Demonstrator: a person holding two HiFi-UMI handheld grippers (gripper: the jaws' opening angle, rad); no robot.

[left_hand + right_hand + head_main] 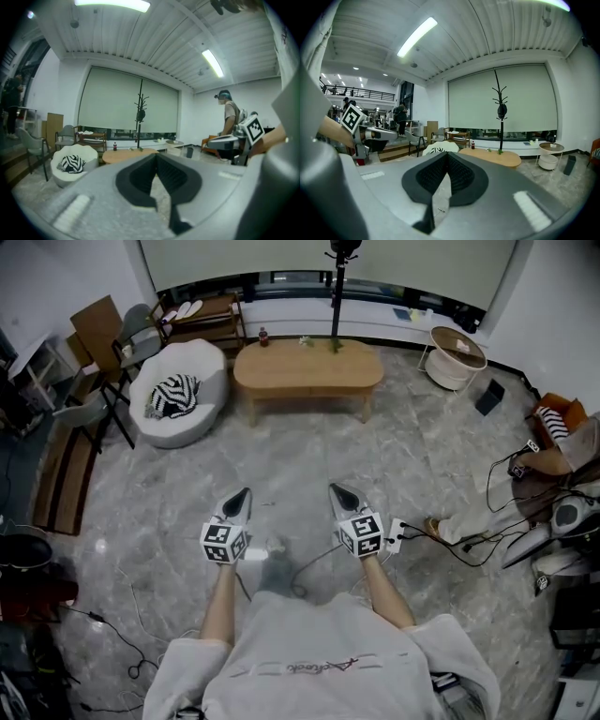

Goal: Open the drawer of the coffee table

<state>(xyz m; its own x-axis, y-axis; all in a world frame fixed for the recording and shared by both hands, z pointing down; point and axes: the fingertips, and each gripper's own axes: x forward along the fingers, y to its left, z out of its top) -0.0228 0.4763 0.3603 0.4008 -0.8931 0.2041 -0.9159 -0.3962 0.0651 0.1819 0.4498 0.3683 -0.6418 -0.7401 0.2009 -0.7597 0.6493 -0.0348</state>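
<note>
**Both grippers clenched, coffee table far ahead**

The left gripper (242, 495) and the right gripper (337, 491) are held side by side over the marbled floor (281, 456). Each has its jaws pressed together on nothing. The oval wooden coffee table (309, 369) stands well apart, straight ahead of both tips. Its drawer is too small to make out.

One coffee table (307, 371), one white armchair (202, 367), one bottle (263, 337).

Both bare forearms reach forward, side by side and apart. The left gripper (240, 500) and right gripper (341, 495) point ahead, slightly down, tips converging a little, jaws together and empty.
</note>
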